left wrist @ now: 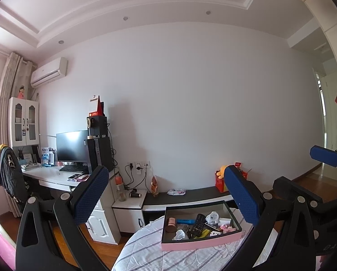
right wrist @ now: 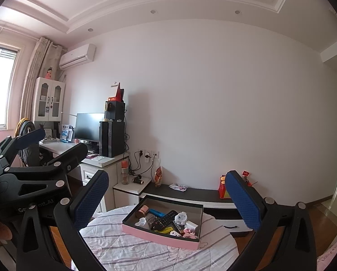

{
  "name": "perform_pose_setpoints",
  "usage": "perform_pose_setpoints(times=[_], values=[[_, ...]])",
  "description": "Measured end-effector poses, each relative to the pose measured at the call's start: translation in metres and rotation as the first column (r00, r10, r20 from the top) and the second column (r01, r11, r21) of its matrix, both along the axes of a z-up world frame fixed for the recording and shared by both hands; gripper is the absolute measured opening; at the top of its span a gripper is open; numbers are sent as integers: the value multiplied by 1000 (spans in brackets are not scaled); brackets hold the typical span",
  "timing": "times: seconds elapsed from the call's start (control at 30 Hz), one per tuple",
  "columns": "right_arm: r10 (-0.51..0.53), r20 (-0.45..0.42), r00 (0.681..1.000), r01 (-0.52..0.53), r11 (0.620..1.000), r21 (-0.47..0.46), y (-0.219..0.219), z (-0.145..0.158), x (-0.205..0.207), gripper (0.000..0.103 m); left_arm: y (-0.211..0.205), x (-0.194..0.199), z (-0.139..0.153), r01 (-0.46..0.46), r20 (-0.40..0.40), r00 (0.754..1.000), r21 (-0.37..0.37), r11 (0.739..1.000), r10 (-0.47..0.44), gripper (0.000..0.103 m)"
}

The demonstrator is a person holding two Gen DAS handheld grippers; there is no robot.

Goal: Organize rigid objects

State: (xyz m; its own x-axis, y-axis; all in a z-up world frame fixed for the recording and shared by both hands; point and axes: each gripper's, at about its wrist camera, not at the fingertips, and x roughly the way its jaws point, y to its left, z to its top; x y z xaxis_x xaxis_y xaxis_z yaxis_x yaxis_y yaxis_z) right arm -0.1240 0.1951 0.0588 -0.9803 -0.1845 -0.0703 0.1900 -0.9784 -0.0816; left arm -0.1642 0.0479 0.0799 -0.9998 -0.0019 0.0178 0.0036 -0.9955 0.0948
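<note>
Box [left wrist: 197, 242]: I am seeing a pink-walled, dark-lined box sitting on the round worktop [left wrist: 145, 253], which is wearing a white striped cloth.
Box contents: a black remote control [left wrist: 197, 224] is lying near the middle; a blue bar [left wrist: 186, 221] and a pink-and-brown round container [left wrist: 171, 223] are sitting toward the far left; a white round gadget [left wrist: 211, 217] is standing just beside the remote; a white cup-like piece [left wrist: 179, 234] is resting at the near left.
Left gripper [left wrist: 168, 201]: I am holding it raised short of the box; its jaws are standing wide apart, gripping nothing.
Right gripper [right wrist: 168, 201]: I am holding it likewise raised; its jaws are spread wide, gripping nothing.
Behind: a low dark-topped cabinet [left wrist: 191, 195] is running along the wall.
</note>
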Motion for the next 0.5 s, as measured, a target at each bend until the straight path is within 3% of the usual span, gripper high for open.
perform_pose_setpoints(times=[0.5], values=[[-1,2,1000,1,1000,-1,-4,-3,4,103,0,1,0,-3,4,1000,3,1000,3,103]])
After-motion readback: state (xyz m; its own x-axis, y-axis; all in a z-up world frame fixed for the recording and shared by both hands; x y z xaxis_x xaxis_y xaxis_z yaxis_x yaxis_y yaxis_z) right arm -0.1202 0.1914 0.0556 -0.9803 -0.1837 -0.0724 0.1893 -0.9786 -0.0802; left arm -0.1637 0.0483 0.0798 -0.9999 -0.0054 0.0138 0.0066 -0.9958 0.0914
